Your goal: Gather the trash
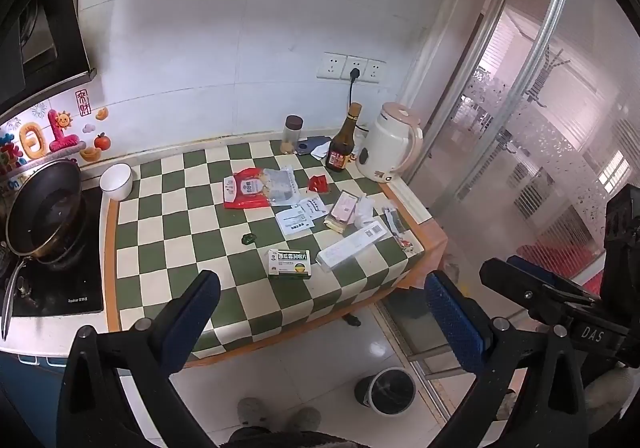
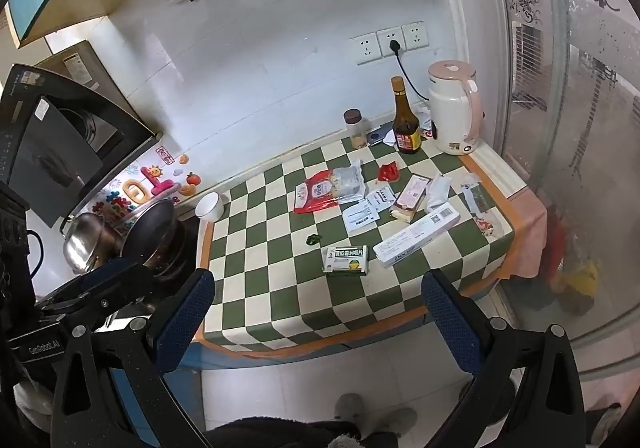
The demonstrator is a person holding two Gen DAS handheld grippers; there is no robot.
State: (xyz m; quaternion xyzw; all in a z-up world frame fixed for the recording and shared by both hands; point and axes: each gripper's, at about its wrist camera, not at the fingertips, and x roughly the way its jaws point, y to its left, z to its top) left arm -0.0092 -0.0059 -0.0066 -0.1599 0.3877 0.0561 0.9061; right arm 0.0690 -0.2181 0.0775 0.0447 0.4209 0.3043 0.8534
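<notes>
Left gripper (image 1: 320, 308) jaws spread wide, nothing between them; right gripper (image 2: 320, 304) same, wide apart and empty. Both hang short of the green-and-white checkered counter (image 2: 280, 288). Just ahead of both jaw gaps: green-and-white cardboard medicine box (image 1: 290, 264). Beyond it, toward the right fingers: long white carton (image 1: 352, 246), printed paper slips (image 1: 298, 217), red plastic food bag (image 1: 248, 189), small red wrapper (image 1: 318, 183). Round dark trash bin (image 1: 386, 391) on the floor below the left jaws, near the right finger.

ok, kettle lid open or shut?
Shut. The pink lid sits flat on the white kettle, which stands upright at the back right corner of the checkered counter.
</notes>
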